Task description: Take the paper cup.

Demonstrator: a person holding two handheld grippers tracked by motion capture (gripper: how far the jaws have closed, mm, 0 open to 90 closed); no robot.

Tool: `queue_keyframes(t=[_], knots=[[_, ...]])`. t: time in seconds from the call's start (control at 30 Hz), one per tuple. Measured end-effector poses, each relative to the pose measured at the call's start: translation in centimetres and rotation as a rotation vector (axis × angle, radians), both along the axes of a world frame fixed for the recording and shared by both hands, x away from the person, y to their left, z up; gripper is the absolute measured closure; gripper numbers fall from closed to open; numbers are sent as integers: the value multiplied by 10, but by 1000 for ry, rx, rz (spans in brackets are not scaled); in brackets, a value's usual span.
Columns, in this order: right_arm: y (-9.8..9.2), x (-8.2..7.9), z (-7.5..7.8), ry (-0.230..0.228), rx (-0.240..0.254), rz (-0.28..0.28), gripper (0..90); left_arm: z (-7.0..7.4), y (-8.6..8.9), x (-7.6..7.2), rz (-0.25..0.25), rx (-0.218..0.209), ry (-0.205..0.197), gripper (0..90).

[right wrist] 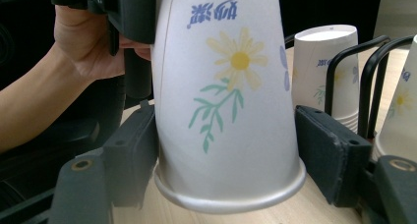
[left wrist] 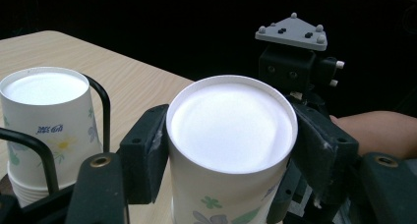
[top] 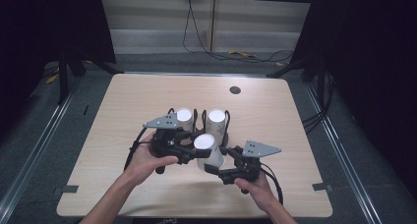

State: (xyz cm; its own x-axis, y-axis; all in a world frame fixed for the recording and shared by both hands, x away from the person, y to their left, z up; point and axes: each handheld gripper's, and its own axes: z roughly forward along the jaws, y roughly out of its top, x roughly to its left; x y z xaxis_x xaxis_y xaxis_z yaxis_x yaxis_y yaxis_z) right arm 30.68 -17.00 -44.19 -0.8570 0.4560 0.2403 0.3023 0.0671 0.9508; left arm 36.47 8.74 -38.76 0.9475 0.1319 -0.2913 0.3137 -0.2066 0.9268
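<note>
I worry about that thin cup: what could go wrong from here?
1. Both the left gripper and the right gripper pinch the upturned cup; any pull or twist between them could crease its paper wall.
2. The right gripper's pads sit on the tapered wall just above the rim, so they may slip.
3. The cup stacks in the wire rack stand close behind; a swing could knock them.
</note>
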Motion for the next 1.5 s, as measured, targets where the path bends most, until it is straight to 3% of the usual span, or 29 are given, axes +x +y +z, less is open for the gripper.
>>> queue_keyframes(t=[0.3, 0.5, 0.67, 0.8, 0.9, 1.1, 1.23, 1.33, 1.5], knots=[[-1, 0, 1, 15, -29, 0, 280, -2, -2, -1, 10, 34, -11, 276], [-1, -1, 2, 13, -80, -3, 288, 1, -2, 0, 19, 35, -29, 246], [-1, 0, 6, 5, -112, 0, 290, 9, 0, -3, 23, 76, -86, 273], [-3, 1, 12, -1, -126, -1, 289, 13, 4, -2, 65, 58, -114, 259], [-4, 2, 14, 7, -142, 6, 291, 14, 5, -1, 68, 47, -111, 242], [-3, 7, 13, 33, -187, 40, 293, 6, 9, 1, 86, 76, -86, 159], [-1, 7, 9, 61, -205, 53, 295, 3, 11, 1, 83, 100, -85, 157], [2, 5, 7, 73, -272, 63, 296, -1, 12, -1, 85, 121, -95, 157], [1, 3, 8, 59, -338, 56, 297, -6, 16, 2, 101, 123, -73, 156]])
